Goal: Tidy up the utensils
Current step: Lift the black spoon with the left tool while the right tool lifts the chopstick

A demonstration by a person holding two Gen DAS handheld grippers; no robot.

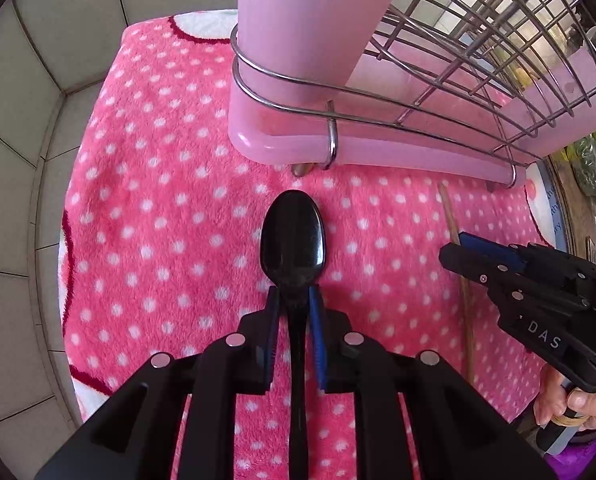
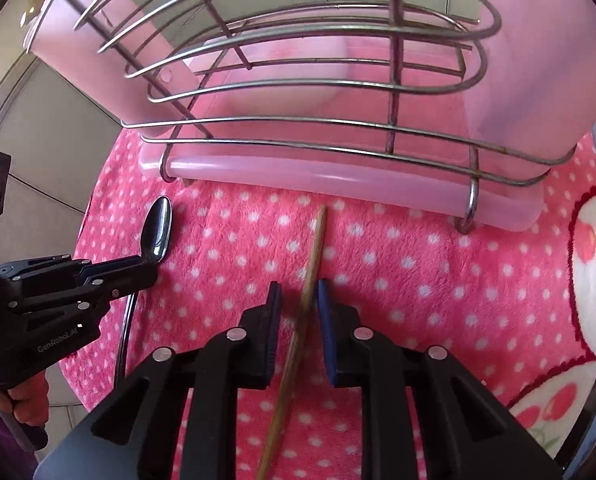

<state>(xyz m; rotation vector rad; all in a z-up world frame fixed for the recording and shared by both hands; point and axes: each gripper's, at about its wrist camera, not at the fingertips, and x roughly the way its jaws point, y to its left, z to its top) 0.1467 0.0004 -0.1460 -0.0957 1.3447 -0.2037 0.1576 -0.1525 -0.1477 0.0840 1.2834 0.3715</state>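
While black spoon (image 1: 292,236) lies on pink dotted towel (image 1: 158,220) before wire rack (image 1: 437,80), left hand-held gripper (image 1: 294,300) pinches its neck; right hand-held gripper (image 2: 298,296) part-open, straddling wooden chopstick (image 2: 311,264), right pad touching.

Chopstick (image 2: 298,328) and spoon (image 1: 292,240) handles run offscreen.

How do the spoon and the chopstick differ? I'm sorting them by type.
The spoon is black and glossy with a broad oval bowl; the chopstick is a thin, brownish wooden stick. The left gripper closely flanks the spoon's neck, while the right gripper stands wider around the chopstick. Both lie on the pink dotted towel, pointing toward the rack.
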